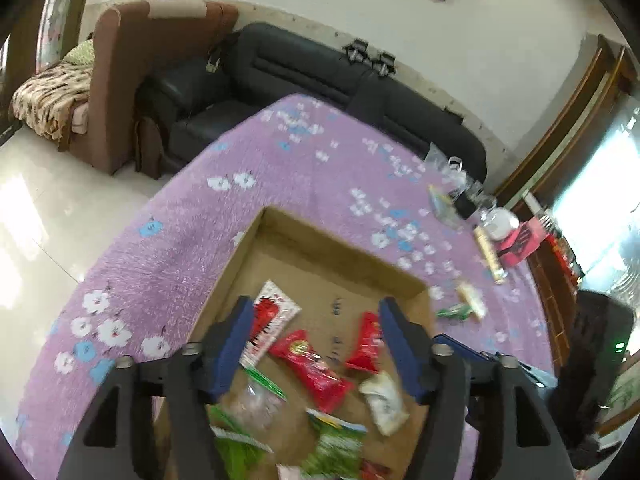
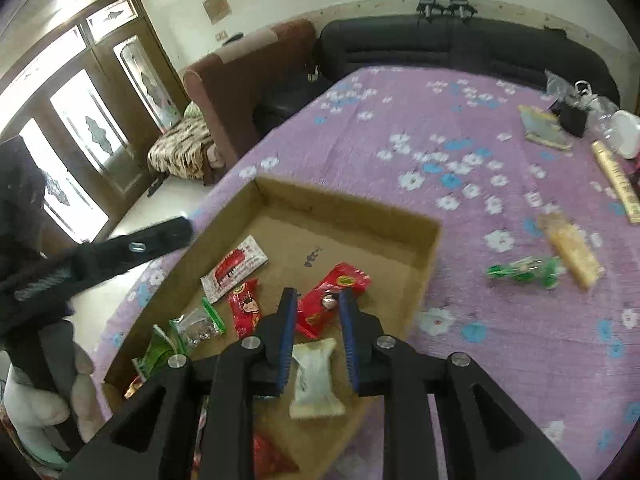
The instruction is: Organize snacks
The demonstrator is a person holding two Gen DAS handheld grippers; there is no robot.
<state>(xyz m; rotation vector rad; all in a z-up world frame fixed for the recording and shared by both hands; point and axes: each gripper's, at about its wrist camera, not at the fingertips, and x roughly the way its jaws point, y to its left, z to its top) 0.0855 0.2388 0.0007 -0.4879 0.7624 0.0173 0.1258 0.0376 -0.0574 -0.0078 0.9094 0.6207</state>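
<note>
A shallow cardboard box sits on the purple flowered tablecloth and holds several snack packets: red ones, a white one, green ones. My left gripper is open and empty above the box. My right gripper is open and empty above the box, with the white packet below its fingers. A green candy packet and a yellow wafer packet lie on the cloth right of the box.
At the table's far right are a long gold packet, a flat yellow-blue pack, a black object and clear plastic bottles. A black sofa and a brown armchair stand behind the table. The left gripper's side shows in the right wrist view.
</note>
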